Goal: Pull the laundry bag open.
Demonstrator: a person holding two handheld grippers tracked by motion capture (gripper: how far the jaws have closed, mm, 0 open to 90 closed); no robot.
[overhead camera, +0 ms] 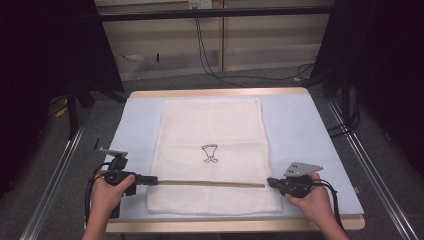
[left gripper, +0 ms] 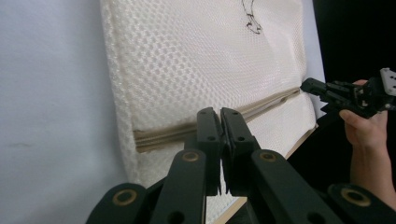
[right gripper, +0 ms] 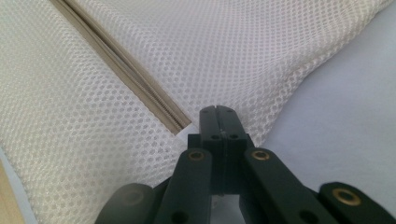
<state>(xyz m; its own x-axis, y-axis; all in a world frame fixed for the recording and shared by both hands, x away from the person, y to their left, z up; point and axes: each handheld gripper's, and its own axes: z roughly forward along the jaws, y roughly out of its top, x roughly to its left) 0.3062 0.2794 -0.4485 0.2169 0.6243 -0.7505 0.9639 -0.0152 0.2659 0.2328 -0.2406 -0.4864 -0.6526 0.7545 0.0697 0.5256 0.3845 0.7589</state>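
Nearest the person, the left gripper [overhead camera: 150, 180] and right gripper [overhead camera: 272, 182] sit at opposite ends of the zipper [overhead camera: 207, 183], low on the table [overhead camera: 310, 130]. In each gripper view the jaws are pressed together; whether either pinches mesh or a zipper tab cannot be told.

The step appears to be securing both zipper ends. Done well, each pinch should take the tape, not loose mesh, and any pull should run straight along the zipper.

The mesh bag [overhead camera: 210, 125] lies flat and central, long axis running away from the person, zipper crosswise near the close edge, its printed figure [overhead camera: 210, 153] upright.
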